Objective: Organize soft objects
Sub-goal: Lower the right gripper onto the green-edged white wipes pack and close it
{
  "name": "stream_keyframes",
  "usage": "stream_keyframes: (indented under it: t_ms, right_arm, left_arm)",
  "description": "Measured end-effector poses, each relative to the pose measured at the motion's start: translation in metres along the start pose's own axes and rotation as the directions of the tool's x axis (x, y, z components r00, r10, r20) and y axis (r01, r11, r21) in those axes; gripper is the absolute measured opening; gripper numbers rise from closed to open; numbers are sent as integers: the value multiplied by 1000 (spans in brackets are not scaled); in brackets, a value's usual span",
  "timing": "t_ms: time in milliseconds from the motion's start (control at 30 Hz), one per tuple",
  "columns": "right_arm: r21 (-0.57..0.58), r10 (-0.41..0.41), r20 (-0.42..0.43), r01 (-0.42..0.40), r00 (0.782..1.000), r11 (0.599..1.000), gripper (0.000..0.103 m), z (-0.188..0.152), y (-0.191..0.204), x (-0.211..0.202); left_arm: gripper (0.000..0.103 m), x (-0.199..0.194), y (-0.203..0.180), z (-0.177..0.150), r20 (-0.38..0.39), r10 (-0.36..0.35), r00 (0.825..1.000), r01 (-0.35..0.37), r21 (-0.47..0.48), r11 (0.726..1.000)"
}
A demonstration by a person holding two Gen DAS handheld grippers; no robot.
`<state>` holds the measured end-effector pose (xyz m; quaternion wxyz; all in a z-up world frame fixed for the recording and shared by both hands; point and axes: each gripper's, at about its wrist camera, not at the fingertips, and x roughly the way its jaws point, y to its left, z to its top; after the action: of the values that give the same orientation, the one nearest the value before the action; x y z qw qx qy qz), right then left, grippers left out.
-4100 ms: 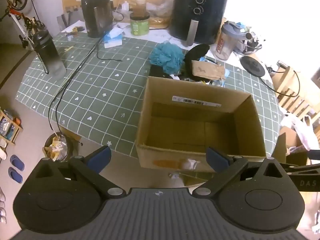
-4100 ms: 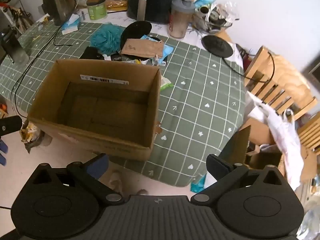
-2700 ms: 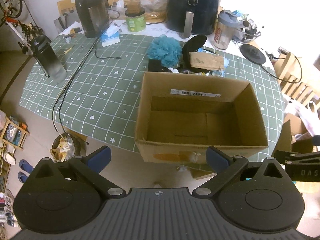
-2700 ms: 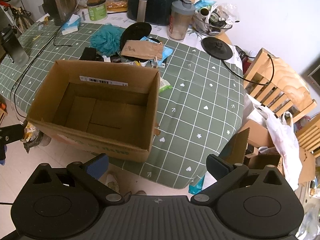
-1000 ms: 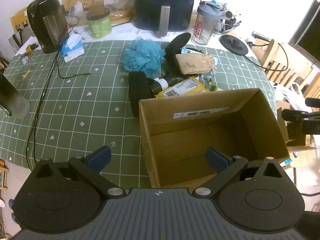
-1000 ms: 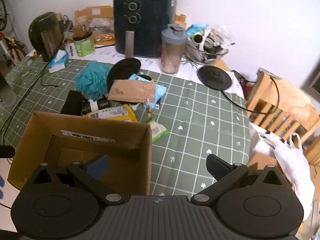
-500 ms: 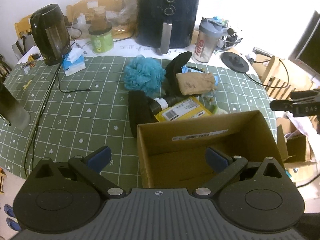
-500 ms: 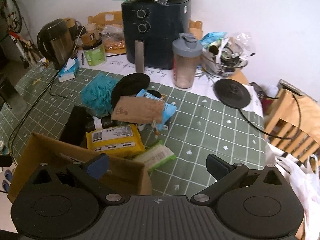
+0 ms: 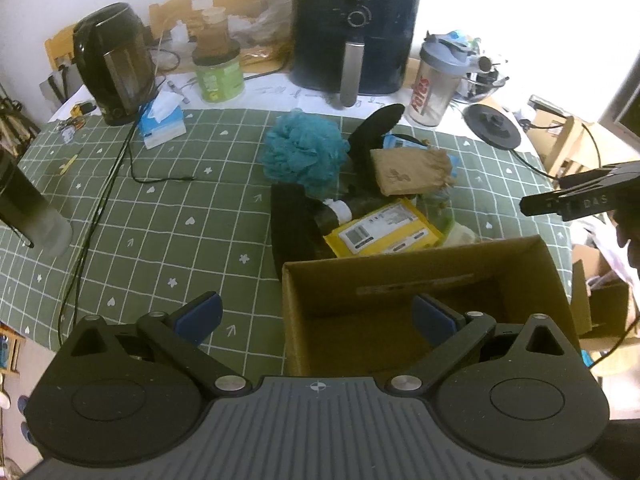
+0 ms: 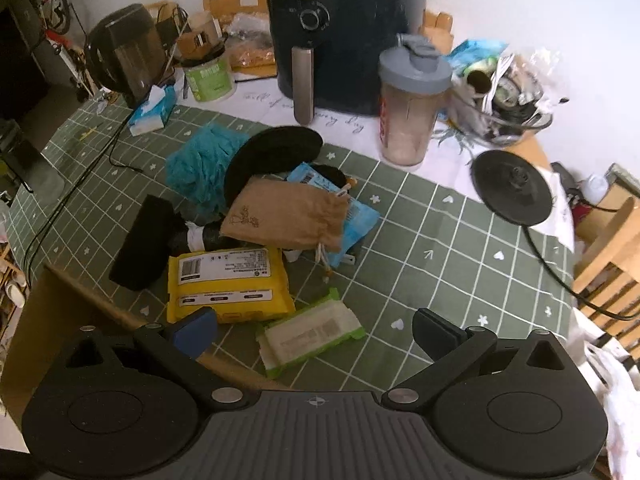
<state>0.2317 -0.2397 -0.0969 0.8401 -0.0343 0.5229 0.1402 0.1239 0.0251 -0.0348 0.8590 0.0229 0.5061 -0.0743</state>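
Observation:
A pile of soft things lies mid-table behind an open cardboard box (image 9: 420, 264): a teal bath pouf (image 9: 304, 152), a brown drawstring pouch (image 10: 288, 214), a yellow wipes pack (image 10: 228, 282), a green-and-white wipes pack (image 10: 310, 336), a blue packet (image 10: 360, 216) and black fabric items (image 10: 144, 240). My left gripper (image 9: 316, 316) is open and empty over the box's near left part. My right gripper (image 10: 316, 330) is open and empty, hovering just above the green-and-white pack. The right gripper also shows at the right edge of the left wrist view (image 9: 580, 196).
At the back of the green checked tablecloth (image 9: 160, 208) stand an air fryer (image 9: 352, 28), a black kettle (image 9: 114, 64), a green jar (image 9: 218, 76), a shaker bottle (image 10: 412, 108) and a tissue pack (image 9: 162, 122). A cable (image 9: 96, 204) runs down the left. A wooden chair (image 10: 608, 256) stands right.
Both grippers have moved forward over the table. The box now sits under their near edges and the pile of soft things is closer. Both stay open and empty.

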Motion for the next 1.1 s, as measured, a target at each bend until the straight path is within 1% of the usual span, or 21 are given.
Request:
stream_keyframes:
  t_ms: [133, 233, 333, 400, 467, 500, 567, 667, 767, 833, 867, 900, 1000, 1100]
  right_arm:
    - [48, 32, -59, -29, 998, 998, 103, 6, -11, 26]
    - [105, 69, -108, -58, 992, 993, 103, 8, -19, 47]
    - [174, 101, -161, -73, 982, 982, 103, 8, -27, 71]
    - [231, 115, -204, -67, 972, 971, 102, 7, -33, 88]
    - [298, 133, -243, -56, 961, 953, 98, 4, -40, 107]
    - [335, 143, -263, -48, 954, 941, 94, 2, -43, 116]
    - [393, 162, -286, -38, 945, 919, 92, -3, -49, 131]
    - [445, 175, -304, -23, 936, 895, 88, -8, -52, 152]
    - [479, 183, -329, -3, 926, 878, 80, -12, -53, 167]
    - [485, 194, -339, -5, 921, 874, 75, -14, -51, 173]
    - [479, 191, -337, -7, 922, 878, 75, -14, -49, 175]
    - [465, 184, -327, -12, 927, 885, 74, -12, -47, 174]
    - [422, 164, -332, -10, 929, 907, 72, -8, -43, 175]
    - [346, 135, -337, -11, 932, 938, 65, -4, -37, 175]
  left_arm:
    - [103, 2, 1, 1, -13, 7, 1000, -7, -20, 1000]
    - [103, 2, 1, 1, -19, 10, 1000, -11, -39, 999]
    - [103, 2, 3, 1, -22, 15, 1000, -16, -60, 998]
    - [103, 1, 4, 0, -25, 16, 1000, -18, -77, 997]
    - [103, 1, 6, -1, -31, 19, 999, -22, -95, 995]
    - [103, 2, 7, -2, -34, 21, 999, -25, -104, 994]
    - [103, 2, 9, -4, -40, 28, 999, -32, -122, 992]
    - [103, 1, 12, -7, -50, 35, 998, -42, -147, 988]
    - [103, 1, 16, -9, -55, 43, 998, -51, -169, 984]
    - [103, 1, 18, -9, -61, 47, 997, -58, -184, 981]
    - [103, 1, 19, -10, -63, 49, 997, -60, -189, 980]
    - [103, 2, 20, -11, -64, 50, 997, -62, -195, 979]
    - [103, 2, 21, -12, -68, 50, 996, -63, -206, 976]
    - [103, 4, 21, -12, -71, 45, 996, -59, -207, 977]
